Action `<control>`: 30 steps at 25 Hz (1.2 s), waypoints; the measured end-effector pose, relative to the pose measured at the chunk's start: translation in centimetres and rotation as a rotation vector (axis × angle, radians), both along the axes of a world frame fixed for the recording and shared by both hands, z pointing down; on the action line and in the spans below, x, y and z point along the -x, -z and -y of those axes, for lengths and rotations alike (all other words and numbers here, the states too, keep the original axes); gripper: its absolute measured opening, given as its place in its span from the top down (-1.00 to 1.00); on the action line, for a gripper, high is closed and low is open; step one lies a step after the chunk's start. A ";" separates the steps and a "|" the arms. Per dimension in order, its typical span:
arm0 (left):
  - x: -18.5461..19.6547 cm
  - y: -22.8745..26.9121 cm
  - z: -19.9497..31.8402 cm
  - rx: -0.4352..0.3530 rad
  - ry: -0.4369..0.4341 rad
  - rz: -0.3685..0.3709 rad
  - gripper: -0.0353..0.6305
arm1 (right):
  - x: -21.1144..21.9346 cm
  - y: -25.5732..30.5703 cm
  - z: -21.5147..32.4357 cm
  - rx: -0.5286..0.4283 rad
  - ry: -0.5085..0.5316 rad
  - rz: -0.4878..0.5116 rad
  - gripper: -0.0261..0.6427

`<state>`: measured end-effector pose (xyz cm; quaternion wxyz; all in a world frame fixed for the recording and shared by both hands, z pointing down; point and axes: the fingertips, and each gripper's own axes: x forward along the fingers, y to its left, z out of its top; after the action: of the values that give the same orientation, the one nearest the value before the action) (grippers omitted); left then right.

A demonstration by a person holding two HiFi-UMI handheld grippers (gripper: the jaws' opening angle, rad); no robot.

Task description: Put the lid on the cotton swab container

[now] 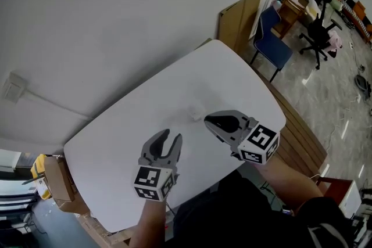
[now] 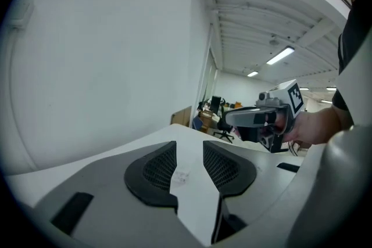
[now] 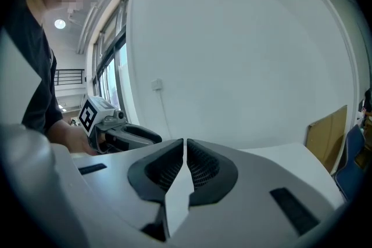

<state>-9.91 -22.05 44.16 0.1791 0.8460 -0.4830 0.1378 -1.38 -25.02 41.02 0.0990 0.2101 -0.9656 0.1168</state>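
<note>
My left gripper (image 1: 171, 136) is held over the near part of the rounded white table (image 1: 116, 142). Its dark ribbed jaws stand a modest way apart with nothing pressed between them. Through the gap I see only tabletop and, farther off, the small clear plastic cotton swab container (image 1: 196, 112). That container sits on the table ahead of both grippers, nearer the right one, and is too small to make out in detail. My right gripper (image 1: 208, 121) is just beside it, jaws closed together on nothing. Beyond, a brown cardboard sheet (image 1: 239, 23) leans on the wall beside a blue chair (image 1: 273, 43).
</note>
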 end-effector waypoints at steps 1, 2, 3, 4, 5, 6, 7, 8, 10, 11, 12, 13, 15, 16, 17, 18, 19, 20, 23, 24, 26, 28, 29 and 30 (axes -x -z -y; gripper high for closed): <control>-0.1 -0.8 0.4 0.016 0.002 -0.001 0.44 | 0.1 -0.7 0.6 0.007 0.005 -0.010 0.87; -0.2 -1.7 0.7 0.033 0.002 -0.004 0.41 | 0.1 -1.3 1.1 0.013 0.009 -0.021 0.87; -0.3 -2.6 1.0 0.052 0.002 -0.005 0.39 | 0.2 -2.0 1.6 0.018 0.013 -0.032 0.87; -0.4 -3.5 1.2 0.070 -0.001 -0.004 0.37 | 0.2 -2.6 2.1 0.022 0.016 -0.042 0.87; -0.4 -4.5 1.5 0.088 -0.004 0.000 0.33 | 0.3 -3.3 2.7 0.028 0.018 -0.051 0.87; -0.5 -5.5 1.8 0.103 -0.010 0.007 0.28 | 0.3 -4.0 3.2 0.033 0.021 -0.061 0.87; -0.7 -6.5 2.1 0.115 -0.018 0.016 0.22 | 0.4 -4.7 3.6 0.040 0.024 -0.071 0.87; -0.8 -7.4 2.5 0.125 -0.027 0.028 0.17 | 0.4 -5.5 4.2 0.048 0.026 -0.081 0.87; -1.4 -9.1 3.1 0.135 -0.050 0.054 0.07 | 0.3 -7.3 5.0 0.075 0.031 -0.107 0.87; -1.7 -9.9 3.4 0.137 -0.062 0.065 0.05 | 0.3 -8.3 5.2 0.094 0.035 -0.121 0.86; -2.0 -10.7 3.6 0.137 -0.075 0.076 0.02 | 0.3 -9.3 5.4 0.113 0.042 -0.137 0.80; -2.3 -11.3 4.0 0.134 -0.087 0.085 0.01 | 0.3 -10.2 5.4 0.130 0.051 -0.153 0.67; -3.0 -12.5 4.6 0.132 -0.109 0.095 -0.02 | 0.4 -11.7 5.4 0.151 0.068 -0.185 0.51; -3.3 -13.0 4.9 0.134 -0.118 0.095 -0.03 | 0.5 -12.3 5.4 0.157 0.073 -0.197 0.48; -3.7 -13.4 5.2 0.138 -0.127 0.094 -0.05 | 0.5 -12.8 5.5 0.161 0.074 -0.206 0.45; -4.0 -14.0 5.5 0.143 -0.137 0.094 -0.06 | 0.6 -13.3 5.7 0.166 0.073 -0.211 0.44; -4.3 -14.6 5.8 0.149 -0.147 0.098 -0.08 | 0.6 -13.8 6.0 0.170 0.070 -0.215 0.43; -4.6 -15.3 6.0 0.155 -0.158 0.106 -0.09 | 0.6 -14.2 6.2 0.174 0.066 -0.216 0.42; -5.1 -17.0 6.6 0.165 -0.187 0.160 -0.13 | 0.8 -15.0 7.0 0.183 0.060 -0.214 0.40; -5.2 -17.4 6.8 0.166 -0.196 0.180 -0.14 | 1.0 -15.2 7.2 0.186 0.060 -0.212 0.40; -5.4 -18.5 6.9 0.169 -0.207 0.215 -0.14 | 1.2 -15.6 7.3 0.194 0.064 -0.210 0.40; -5.5 -19.4 7.0 0.165 -0.209 0.232 -0.15 | 1.4 -16.1 7.1 0.206 0.068 -0.207 0.40; -5.6 -19.6 7.1 0.157 -0.207 0.233 -0.15 | 1.5 -16.2 7.0 0.212 0.069 -0.204 0.40; -5.7 -19.7 7.3 0.151 -0.203 0.231 -0.15 | 1.5 -16.3 6.9 0.217 0.068 -0.201 0.40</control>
<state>-4.24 -29.31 63.88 0.1705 0.8531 -0.4008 0.2872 -2.89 -31.90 57.36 0.2211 0.1758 -0.9391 0.1954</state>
